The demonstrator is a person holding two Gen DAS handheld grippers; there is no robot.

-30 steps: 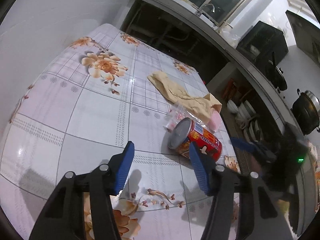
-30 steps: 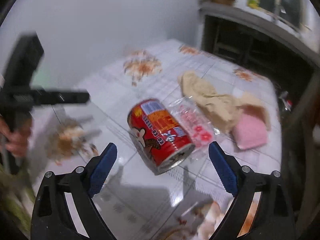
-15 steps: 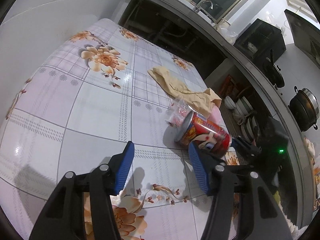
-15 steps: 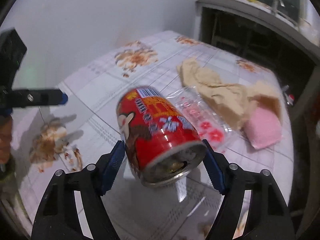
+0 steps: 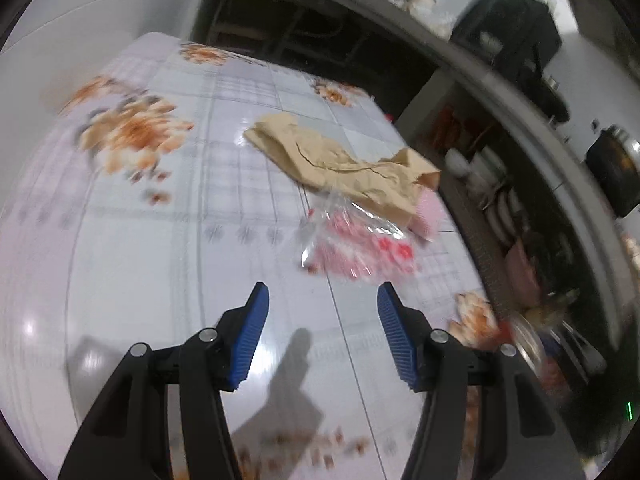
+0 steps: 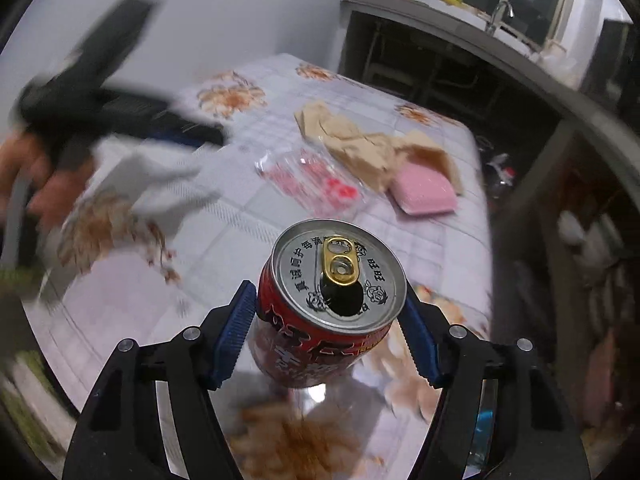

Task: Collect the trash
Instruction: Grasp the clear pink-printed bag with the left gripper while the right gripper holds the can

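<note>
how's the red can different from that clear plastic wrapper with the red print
The red can is a rigid metal cylinder, while the clear plastic wrapper is thin, see-through film. The can sits between the pads of the right gripper, whose jaws are closing on it, while the wrapper lies on the floral tablecloth with nothing touching it. The can's opened top faces the camera; the wrapper lies flat and crumpled. Both carry red print.

Printed Chinese characters are noted in a ring around the silver lid of the red can [image 6: 332, 304]; most are too small or distorted to be read with certainty. Large characters on the can's red side are cut off and blurred. Red print on the clear wrapper [image 6: 316, 182] is illegible.
</note>
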